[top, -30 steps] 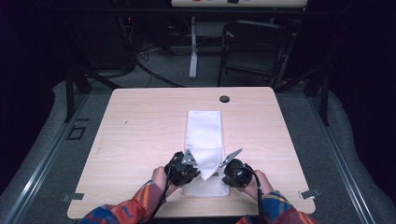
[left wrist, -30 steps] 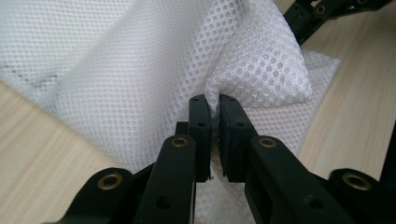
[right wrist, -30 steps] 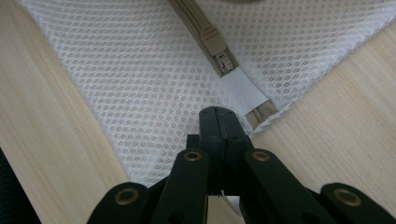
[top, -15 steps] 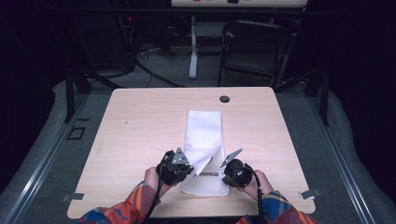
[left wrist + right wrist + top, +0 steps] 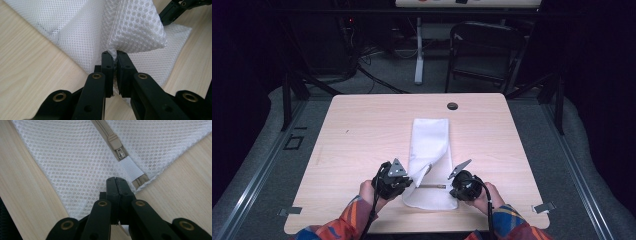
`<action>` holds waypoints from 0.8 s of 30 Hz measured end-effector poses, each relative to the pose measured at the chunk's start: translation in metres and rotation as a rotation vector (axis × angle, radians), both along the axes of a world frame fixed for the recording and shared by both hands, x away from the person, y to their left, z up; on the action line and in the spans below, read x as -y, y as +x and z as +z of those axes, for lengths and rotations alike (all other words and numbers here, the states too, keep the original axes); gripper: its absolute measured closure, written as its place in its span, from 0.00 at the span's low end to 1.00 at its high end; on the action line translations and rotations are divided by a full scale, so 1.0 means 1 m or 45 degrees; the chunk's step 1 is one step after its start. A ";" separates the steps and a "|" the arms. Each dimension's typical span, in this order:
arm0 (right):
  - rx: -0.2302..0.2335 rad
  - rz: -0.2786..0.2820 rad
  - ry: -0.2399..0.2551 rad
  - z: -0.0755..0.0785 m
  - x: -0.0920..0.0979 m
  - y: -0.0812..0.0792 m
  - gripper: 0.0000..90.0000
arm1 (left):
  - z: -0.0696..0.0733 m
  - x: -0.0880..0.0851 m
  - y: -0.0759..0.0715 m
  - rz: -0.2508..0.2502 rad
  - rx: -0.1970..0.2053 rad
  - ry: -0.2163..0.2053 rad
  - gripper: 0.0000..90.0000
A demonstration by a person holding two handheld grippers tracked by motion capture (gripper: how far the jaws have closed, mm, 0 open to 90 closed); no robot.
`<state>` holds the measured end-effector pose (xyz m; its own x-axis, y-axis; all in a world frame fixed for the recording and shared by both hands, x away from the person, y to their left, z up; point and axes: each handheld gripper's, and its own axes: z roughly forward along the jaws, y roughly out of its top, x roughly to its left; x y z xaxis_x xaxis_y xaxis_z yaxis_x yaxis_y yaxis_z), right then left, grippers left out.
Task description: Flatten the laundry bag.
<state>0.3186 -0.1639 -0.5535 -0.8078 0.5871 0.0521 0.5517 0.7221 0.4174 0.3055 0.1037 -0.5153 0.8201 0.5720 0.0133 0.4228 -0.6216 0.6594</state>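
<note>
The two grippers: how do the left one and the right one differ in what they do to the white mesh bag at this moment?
The left gripper pinches a lifted fold of the mesh bag, raised off the table; the right gripper sits low at the bag's flat edge, beside the zipper. In the high view the left gripper is at the bag's left side, the right gripper at its right. Both have their jaws closed and are near the bag's near end.

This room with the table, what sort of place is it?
Probably a lab or recording studio: a bare wooden table on dark flooring, loose cables behind it, and a person working a white mesh bag with handheld grippers.
</note>
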 end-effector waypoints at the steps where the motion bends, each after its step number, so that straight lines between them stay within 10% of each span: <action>1: 0.001 -0.001 0.000 0.000 0.000 0.000 1.00 | 0.000 -0.001 0.000 0.002 -0.001 0.003 0.94; 24: 0.025 0.018 -0.032 0.002 -0.008 0.001 1.00 | -0.002 -0.010 -0.007 0.032 0.006 0.078 0.95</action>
